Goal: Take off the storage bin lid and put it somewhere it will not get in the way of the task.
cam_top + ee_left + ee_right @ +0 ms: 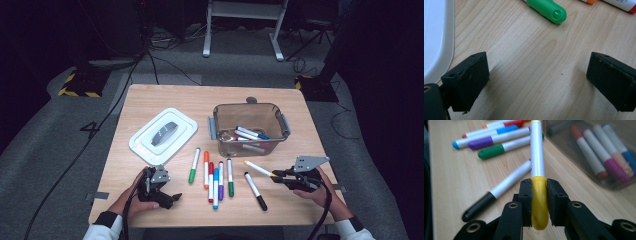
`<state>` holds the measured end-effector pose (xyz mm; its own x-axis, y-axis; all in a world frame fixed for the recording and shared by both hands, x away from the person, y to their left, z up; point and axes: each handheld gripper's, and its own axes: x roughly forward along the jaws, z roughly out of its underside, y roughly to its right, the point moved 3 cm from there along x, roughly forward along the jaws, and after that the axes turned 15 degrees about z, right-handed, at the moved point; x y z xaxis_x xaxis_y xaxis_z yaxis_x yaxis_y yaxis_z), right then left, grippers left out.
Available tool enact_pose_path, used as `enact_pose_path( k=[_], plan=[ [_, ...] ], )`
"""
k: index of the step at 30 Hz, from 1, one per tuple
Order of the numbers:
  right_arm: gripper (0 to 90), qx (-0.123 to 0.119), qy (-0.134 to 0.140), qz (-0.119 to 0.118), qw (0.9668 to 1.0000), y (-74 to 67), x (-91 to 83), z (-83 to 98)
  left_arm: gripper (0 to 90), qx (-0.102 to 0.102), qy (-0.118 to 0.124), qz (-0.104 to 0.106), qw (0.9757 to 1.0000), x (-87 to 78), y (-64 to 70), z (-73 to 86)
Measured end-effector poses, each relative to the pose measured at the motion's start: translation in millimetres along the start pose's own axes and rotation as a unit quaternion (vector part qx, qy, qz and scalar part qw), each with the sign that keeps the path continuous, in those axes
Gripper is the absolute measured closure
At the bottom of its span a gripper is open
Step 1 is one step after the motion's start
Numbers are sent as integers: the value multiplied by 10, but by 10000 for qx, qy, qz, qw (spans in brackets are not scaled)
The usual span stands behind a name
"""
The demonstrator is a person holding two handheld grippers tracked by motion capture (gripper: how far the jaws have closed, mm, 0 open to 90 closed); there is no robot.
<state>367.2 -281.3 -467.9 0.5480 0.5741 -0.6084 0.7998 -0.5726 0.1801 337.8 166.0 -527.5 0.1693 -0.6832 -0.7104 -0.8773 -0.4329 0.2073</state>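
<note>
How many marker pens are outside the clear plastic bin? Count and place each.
8. Side by side before the clear plastic bin: light green, orange, red, blue, purple, dark green. Black-capped one right of them; yellow-capped one in the right gripper.

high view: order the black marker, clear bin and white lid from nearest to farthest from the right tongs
1. Black marker, on the table just left of the right tongs.
2. Clear bin, behind them, slightly left.
3. White lid, far across on the table's left side.
</note>
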Motion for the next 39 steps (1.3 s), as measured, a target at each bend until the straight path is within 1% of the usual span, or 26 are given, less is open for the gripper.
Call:
enact_pose_path(
  k=[3,4,6,8,10,12,15,17,20,22,23,26,27,29,31,34,35,38,39],
  plan=[
    [755,-149,203,-74,9997,10,-95,-98,49,0,0,1,10000,0,0,0],
    [755,-215,254,-87,9994,20,-121,-130,49,0,0,0,10000,0,0,0],
    [755,-275,330,-111,9990,57,-164,-201,49,-1,-4,-4,10000,-1,-1,0],
    [755,-369,386,-36,9986,113,-198,-296,48,2,-6,-4,10000,-1,-1,0],
    [755,-379,505,-35,9980,167,-234,-407,48,-5,-9,-5,10000,-1,-1,0],
    [755,-465,590,36,9972,230,-261,-516,48,-4,-8,-5,10000,-1,-1,0],
    [755,-545,685,101,9961,324,-274,-669,48,1,-6,-3,10000,-1,-1,0],
    [755,-647,719,111,9952,384,-267,-779,48,2,-12,0,10000,0,-2,-1],
    [755,-847,640,248,9940,515,-208,-945,47,18,-7,1,10000,2,-5,-3],
    [755,-870,597,301,9940,616,-147,-1039,47,6,-10,-11,10000,2,-3,-4],
    [755,-935,552,367,9934,668,-109,-1081,47,-5,-5,-15,10000,3,-1,-4],
    [755,-973,429,430,9934,812,13,-1201,47,-6,-5,-13,10000,4,-2,-5],
    [755,-942,405,444,9937,861,53,-1236,46,-5,-5,-14,10000,4,-2,-5],
    [755,-933,288,435,9943,946,138,-1289,47,-7,-5,-13,10000,4,-1,-5],
    [755,-863,160,351,9955,1017,224,-1324,47,-5,-6,-13,10000,3,-2,-5],
    [755,-901,-70,318,9954,1077,365,-1336,47,-4,-6,-14,10000,4,-2,-5],
    [755,-886,-141,269,9956,1088,416,-1331,47,-6,-5,-13,10000,4,-2,-5],
    [755,-982,-429,195,9941,1107,562,-1309,47,-5,-5,-15,10000,3,-2,-5],
    [755,-1048,-517,153,9930,1108,609,-1299,47,-5,-6,-13,10000,4,-2,-4]
  ],
)
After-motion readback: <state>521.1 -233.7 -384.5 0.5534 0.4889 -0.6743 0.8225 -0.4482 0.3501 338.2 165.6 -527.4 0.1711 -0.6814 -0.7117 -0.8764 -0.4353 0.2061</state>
